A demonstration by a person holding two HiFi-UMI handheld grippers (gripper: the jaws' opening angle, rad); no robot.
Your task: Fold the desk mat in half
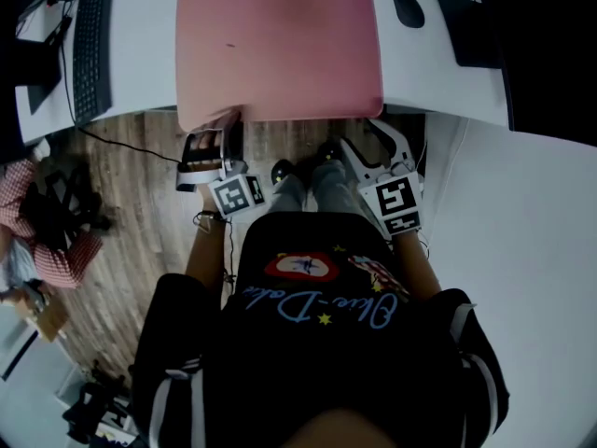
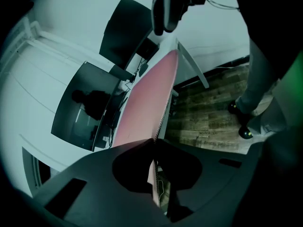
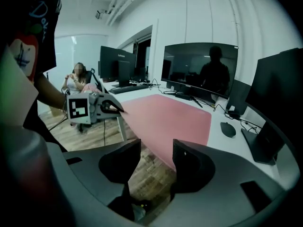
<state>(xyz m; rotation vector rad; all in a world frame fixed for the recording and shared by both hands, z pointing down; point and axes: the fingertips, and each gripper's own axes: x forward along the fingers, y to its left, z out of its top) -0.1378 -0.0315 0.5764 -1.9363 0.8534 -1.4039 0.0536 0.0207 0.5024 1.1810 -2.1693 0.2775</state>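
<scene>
Jaws of the left gripper (image 2: 155, 144) pinch the near left edge of the pink desk mat (image 1: 280, 45), which overhangs the white desk (image 1: 149, 63). The right gripper (image 3: 156, 159) has its jaws spread, just short of the near right corner. The mat looks thin, floppy and light, so both near corners are the places to hold it.

Black T-shirt (image 1: 317, 297) here, with a red-and-white oval badge on the chest, pale blue script lettering under it and little yellow stars around. The sleeves (image 1: 175, 385) carry white stripes. Grey trousers (image 1: 317, 187) below, and dark shoes (image 1: 282, 170). A dark band (image 1: 207, 217) rings the left wrist. The left gripper (image 1: 220, 124) is dark and white, the right gripper (image 1: 375, 127) white-framed, and each has a cube (image 1: 399, 205) of black-and-white square markers.
</scene>
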